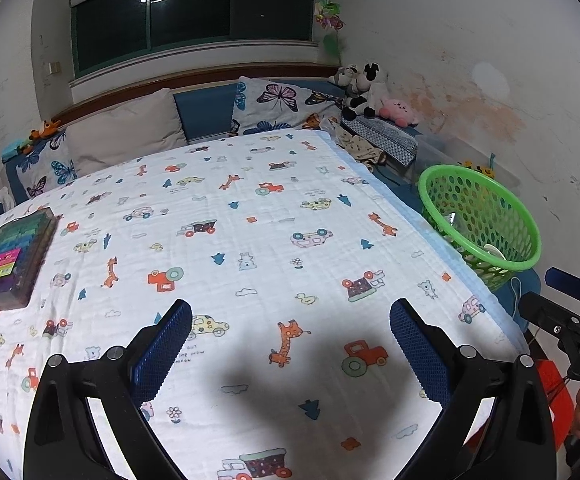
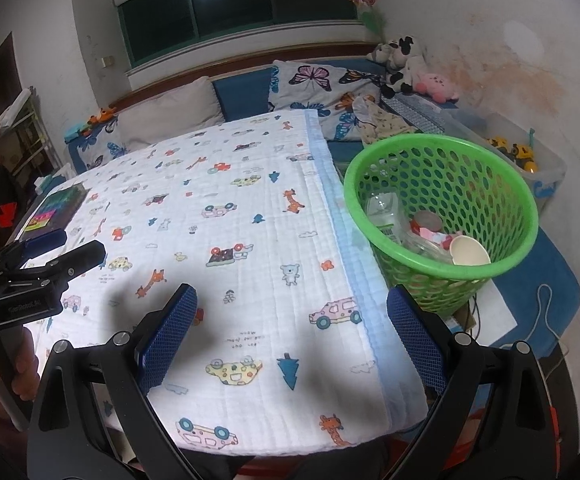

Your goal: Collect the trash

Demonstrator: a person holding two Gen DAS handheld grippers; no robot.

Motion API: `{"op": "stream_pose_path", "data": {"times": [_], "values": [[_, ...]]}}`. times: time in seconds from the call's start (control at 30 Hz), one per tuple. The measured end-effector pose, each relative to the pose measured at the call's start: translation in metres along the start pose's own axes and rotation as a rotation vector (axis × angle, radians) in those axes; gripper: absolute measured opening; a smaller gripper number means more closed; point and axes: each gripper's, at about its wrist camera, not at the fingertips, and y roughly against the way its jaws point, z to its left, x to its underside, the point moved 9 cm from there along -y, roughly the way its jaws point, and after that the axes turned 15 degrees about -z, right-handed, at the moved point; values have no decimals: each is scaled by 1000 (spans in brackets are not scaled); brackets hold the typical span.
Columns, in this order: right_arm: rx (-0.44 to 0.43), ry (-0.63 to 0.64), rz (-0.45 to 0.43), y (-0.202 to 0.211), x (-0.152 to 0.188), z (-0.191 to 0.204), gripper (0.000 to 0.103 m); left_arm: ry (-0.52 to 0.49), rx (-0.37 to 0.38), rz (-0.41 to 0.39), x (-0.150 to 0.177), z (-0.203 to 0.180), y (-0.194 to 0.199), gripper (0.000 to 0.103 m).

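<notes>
Both claws wide open, nothing held: left gripper (image 1: 290, 356) over blanket (image 1: 249, 240), right gripper (image 2: 292, 344) same, near blanket's edge. Ahead-right of right gripper: green basket (image 2: 442, 156) w/ trash (image 2: 430, 228) already inside, paper cup (image 2: 470, 252) on its side. Right nearer. Far left: boxed set (image 1: 13, 256), prob. not trash.

The ceiling lamp reflects in the dark window (image 1: 193, 8); soft shadows lie on the blanket (image 1: 273, 384). Edges bend and darken strongly.
</notes>
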Motion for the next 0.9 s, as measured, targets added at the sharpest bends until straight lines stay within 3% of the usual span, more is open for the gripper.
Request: {"op": "stream_pose_path", "data": {"times": [0.9], "values": [[-41,25,6,-8,1,13,96,13,-34,-16,-1,10,6,96]]}}
